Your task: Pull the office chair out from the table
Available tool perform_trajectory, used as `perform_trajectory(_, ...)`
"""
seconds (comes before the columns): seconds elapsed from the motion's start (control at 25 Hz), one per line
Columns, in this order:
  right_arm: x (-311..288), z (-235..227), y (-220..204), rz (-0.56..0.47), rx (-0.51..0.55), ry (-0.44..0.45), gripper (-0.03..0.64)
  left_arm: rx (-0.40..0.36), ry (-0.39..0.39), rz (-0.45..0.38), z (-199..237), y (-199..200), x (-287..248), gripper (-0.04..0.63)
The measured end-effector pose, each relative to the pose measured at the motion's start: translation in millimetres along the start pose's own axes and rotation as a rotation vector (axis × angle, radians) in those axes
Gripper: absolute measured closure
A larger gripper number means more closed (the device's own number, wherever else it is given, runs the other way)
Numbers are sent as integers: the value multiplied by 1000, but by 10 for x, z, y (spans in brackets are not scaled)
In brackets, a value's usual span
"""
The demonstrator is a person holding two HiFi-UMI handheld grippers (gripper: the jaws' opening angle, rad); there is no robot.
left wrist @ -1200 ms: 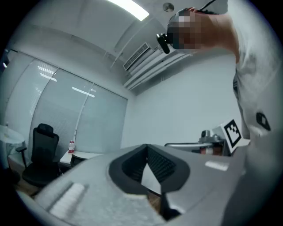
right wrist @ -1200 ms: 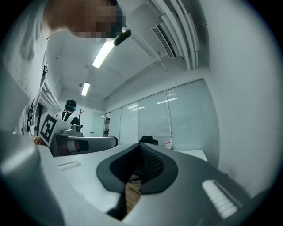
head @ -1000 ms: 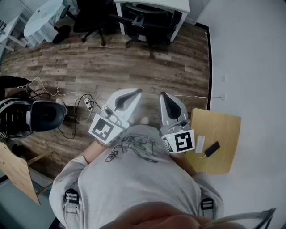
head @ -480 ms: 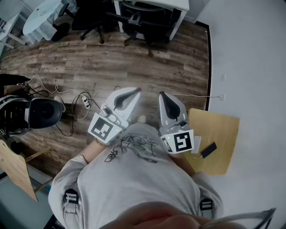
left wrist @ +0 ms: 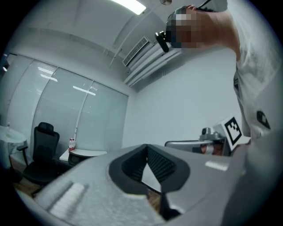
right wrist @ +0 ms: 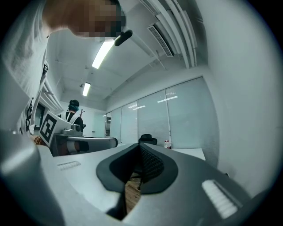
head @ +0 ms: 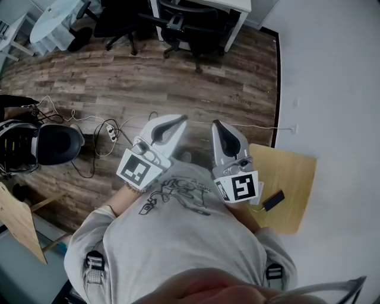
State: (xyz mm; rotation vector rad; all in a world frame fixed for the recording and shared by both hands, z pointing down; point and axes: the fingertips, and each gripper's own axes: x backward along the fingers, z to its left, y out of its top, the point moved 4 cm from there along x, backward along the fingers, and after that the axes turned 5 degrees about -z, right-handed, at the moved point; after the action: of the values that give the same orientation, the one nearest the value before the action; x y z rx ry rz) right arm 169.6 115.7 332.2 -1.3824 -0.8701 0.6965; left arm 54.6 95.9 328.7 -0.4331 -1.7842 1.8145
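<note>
A black office chair (head: pixel 191 28) is tucked against the white table (head: pixel 233 6) at the far end of the wooden floor, well beyond both grippers. My left gripper (head: pixel 181 120) and right gripper (head: pixel 217 124) are held side by side at chest height, pointing level toward it, both shut and empty. In the right gripper view the right gripper (right wrist: pixel 139 147) has the chair (right wrist: pixel 148 140) and table (right wrist: pixel 191 152) straight beyond its tips. In the left gripper view the left gripper (left wrist: pixel 147 148) is shut, with another black chair (left wrist: pixel 42 152) far off at the left.
A second black chair (head: pixel 116 21) and a round white table (head: pixel 56 21) stand at the far left. A black padded seat (head: pixel 56 144), cables and a power strip (head: pixel 110 130) lie on the floor at the left. A small wooden table (head: pixel 291 172) with a phone (head: pixel 272 200) stands by the white wall on the right.
Both grippers have drifted a little with the person, still side by side and shut. The floor cables and the seat at the left have slid slightly up in the head view.
</note>
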Motion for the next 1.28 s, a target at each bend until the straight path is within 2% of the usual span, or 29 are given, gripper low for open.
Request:
perform_trajectory(0.2,-160,-98,-46,-4,-3,4,611,2,-2,5,148,-46,-96,597)
perform_trajectory(0.4,-526,-257,-94,1,14,4,611,6,-10,10,511,-88,-281,597)
perform_trajectory(0.92,-1955,-909,-305,17,34,13,611,-27,-21,19,1961,-138,-1047,597)
perform_trajectory(1.12,-2514,-1173,-330,18,63,15,609,-60,-39,34,2529,-111,-1352,595)
perform_trajectory(1.28,-2949,-1352,-347,20,69,-3,589,-112,-64,63,2970,-120,-1557,568)
